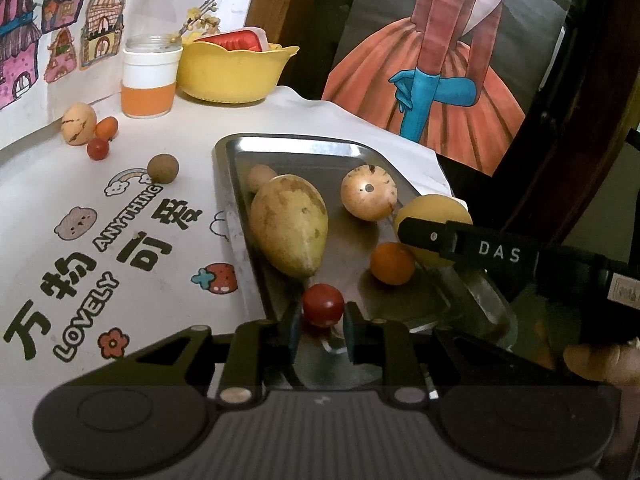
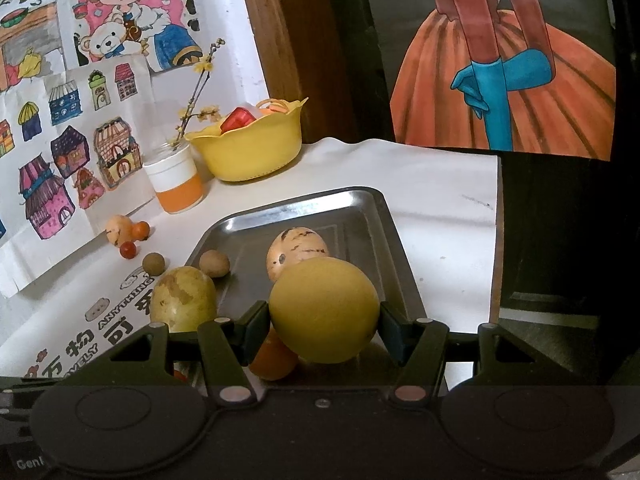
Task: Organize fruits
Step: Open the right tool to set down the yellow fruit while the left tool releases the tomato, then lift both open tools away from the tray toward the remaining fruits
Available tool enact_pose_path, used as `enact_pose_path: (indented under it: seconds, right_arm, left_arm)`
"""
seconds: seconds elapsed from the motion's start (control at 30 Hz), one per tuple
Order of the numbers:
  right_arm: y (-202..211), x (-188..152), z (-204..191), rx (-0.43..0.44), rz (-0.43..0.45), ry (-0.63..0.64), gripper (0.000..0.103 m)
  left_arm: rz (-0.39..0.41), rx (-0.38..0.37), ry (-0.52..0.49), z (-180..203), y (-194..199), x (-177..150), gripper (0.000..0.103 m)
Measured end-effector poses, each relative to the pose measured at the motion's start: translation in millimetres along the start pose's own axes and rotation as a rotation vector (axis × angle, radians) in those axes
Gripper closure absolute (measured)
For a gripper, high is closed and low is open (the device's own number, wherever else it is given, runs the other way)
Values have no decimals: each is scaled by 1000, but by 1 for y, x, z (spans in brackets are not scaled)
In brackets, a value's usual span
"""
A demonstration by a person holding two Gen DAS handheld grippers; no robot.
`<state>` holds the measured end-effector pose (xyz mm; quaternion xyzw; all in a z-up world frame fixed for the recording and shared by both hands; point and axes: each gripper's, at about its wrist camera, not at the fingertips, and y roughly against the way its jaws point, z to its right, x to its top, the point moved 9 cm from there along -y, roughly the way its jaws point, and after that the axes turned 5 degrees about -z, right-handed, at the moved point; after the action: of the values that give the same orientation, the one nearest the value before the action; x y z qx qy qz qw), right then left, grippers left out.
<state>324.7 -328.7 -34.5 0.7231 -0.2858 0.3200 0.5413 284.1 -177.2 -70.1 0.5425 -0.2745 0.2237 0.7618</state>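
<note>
Right wrist view: right tool (image 2: 325, 322) clamped on the round yellow fruit (image 2: 324, 310), one finger on each side, held over the near end of the metal tray (image 2: 368, 204). Small orange fruit (image 2: 272, 360) sits just under and beside it; speckled round fruit (image 2: 296, 250) behind. Left wrist view: left tool (image 1: 322, 330) apart, fingers either side of the red cherry tomato (image 1: 323, 304) at the tray's near edge, can't tell if they touch it.

Likely step: placing the yellow fruit into the tray. Do it well by lowering onto bare metal to the right of the orange fruit, not on top of it, then opening slowly since it may roll. Mango (image 1: 289, 224) fills the tray's left side. Four small fruits remain on the tabletop (image 1: 120, 240) by the cup (image 1: 149, 80).
</note>
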Motion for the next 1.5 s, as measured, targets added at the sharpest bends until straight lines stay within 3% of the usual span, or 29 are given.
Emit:
enact_pose_path:
  seconds: [0.2, 0.4, 0.47, 0.53, 0.6, 0.7, 0.93, 1.2, 1.5]
  right_arm:
    - [6, 1, 1, 8, 14, -9, 38]
    - [26, 6, -2, 17, 50, 4, 28]
    - [37, 6, -2, 19, 57, -3, 25]
    - [51, 6, -1, 19, 69, -8, 20]
    - [68, 5, 0, 20, 81, -9, 17]
    - [98, 1, 2, 15, 100, -3, 11]
    - [172, -13, -7, -2, 141, 39, 1]
    - [244, -30, -46, 30, 154, 112, 1]
    - [317, -47, -121, 88, 136, 200, 1]
  left_arm:
    - [-7, -12, 23, -1, 4, 0, 74]
    - [-3, -20, 50, -3, 11, 0, 66]
    - [5, -28, 55, -3, 18, 0, 60]
    - [20, -33, 57, -2, 26, 0, 39]
    - [54, -21, 60, -1, 39, 0, 31]
    - [75, -31, 49, 2, 53, 0, 26]
    - [125, -51, 44, 7, 97, -9, 5]
    - [188, -51, -9, 5, 160, -24, 1]
    - [205, -14, -69, -19, 229, -46, 0]
